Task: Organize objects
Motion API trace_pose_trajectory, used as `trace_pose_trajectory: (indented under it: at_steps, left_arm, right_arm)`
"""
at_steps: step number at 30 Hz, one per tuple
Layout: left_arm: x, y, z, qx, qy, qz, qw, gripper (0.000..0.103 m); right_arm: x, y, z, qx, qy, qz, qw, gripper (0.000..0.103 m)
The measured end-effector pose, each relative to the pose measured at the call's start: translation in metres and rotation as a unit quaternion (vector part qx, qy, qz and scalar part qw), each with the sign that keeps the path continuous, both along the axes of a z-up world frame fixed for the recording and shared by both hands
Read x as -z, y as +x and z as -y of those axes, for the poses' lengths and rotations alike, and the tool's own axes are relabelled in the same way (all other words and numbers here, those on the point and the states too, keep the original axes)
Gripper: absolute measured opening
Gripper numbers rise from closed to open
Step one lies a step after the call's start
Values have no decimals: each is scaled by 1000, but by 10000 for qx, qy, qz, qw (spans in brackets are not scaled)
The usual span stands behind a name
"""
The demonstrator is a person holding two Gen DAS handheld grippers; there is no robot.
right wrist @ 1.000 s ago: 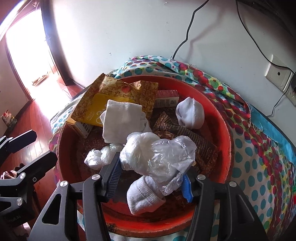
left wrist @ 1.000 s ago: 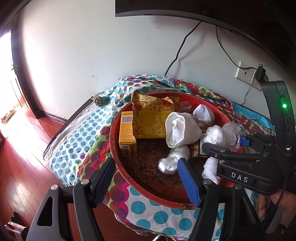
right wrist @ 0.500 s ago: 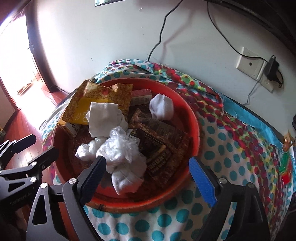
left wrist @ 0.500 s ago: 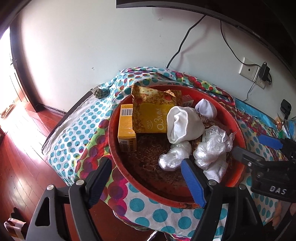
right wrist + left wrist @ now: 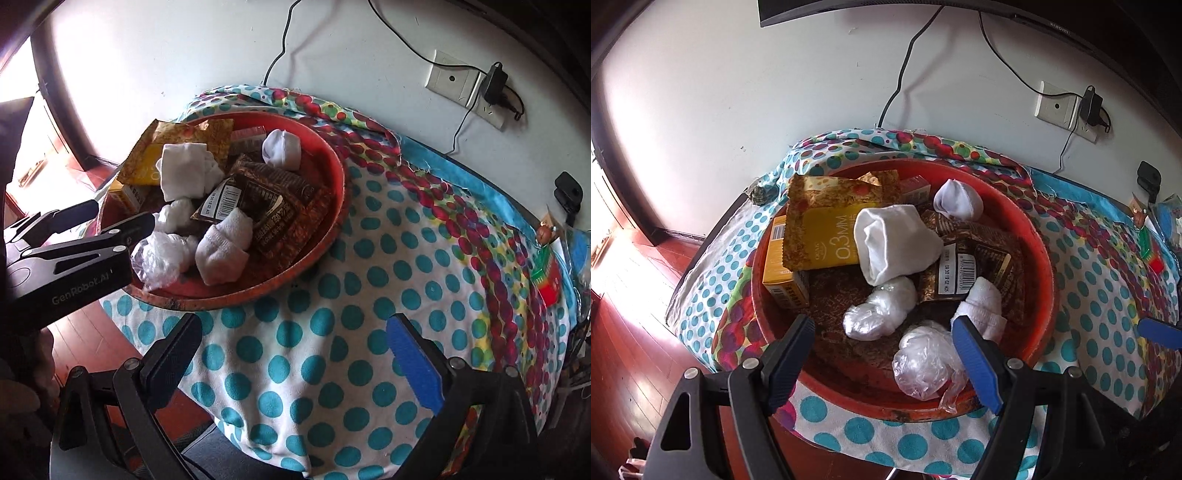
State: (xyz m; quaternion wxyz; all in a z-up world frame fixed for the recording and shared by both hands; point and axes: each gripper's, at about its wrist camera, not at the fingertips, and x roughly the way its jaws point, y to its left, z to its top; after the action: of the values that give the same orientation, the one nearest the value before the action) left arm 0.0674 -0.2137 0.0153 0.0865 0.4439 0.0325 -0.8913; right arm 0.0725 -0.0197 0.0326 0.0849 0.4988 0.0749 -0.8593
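The round red plastic basin (image 5: 1039, 258) sat on the polka-dot cloth-covered table (image 5: 332, 332), straight ahead of your left gripper (image 5: 886, 354) and up to the left of your right one (image 5: 299, 354). Your left gripper's jaws were spread wide with nothing between the pads, hovering over the basin's near rim. Just inside its blue finger (image 5: 975, 365) lay a crumpled clear plastic bag (image 5: 923, 369), with a rolled white sock (image 5: 982, 306) right behind that finger. A second wad of white plastic (image 5: 879, 314) sat further in, ahead of the gap. Past that you had a bigger folded white sock (image 5: 890, 243) resting on a yellow snack packet (image 5: 823, 240), a yellow carton (image 5: 779, 269) off to the left, dark brown wrappers (image 5: 964, 266) to the right and a small balled white sock (image 5: 956, 201) at the far rim. Your right gripper was also wide open and empty, over bare cloth well clear of the basin. Beyond everything, a white wall socket (image 5: 454, 79) with a black charger (image 5: 495, 83).
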Motion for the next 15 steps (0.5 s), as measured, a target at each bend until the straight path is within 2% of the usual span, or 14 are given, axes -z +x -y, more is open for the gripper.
trace_pose_trajectory:
  at_steps: [3,7,10,11,13,14,15]
  left_arm:
    - [-2,-2,-5,78,111,41,9999,79]
    - [-2,-3,-13,120,-20,116,9999,79]
    - [0,-4,-14,152,118,176,9997,79]
    - [1,-4,-15,61,24,226,9997,79]
    - [2,-3,-19,-47,-404,195,9990,79]
    - [2,-1,-18,-33,-375,113,9992,79]
    - [0,1,-16,21,-177,33,9998,79]
  right_arm:
    - [0,1,3,-30,40,13,10000,99]
    - [5,3,6,-89,145,111,9998,99]
    - [10,4,6,-127,153,234,9995,99]
    - [12,4,6,-132,142,271,9994,99]
    - [13,4,7,-155,126,298,9994,99]
    - [14,4,7,-178,102,328,9993,99]
    - [15,4,7,-169,94,333,9993,99]
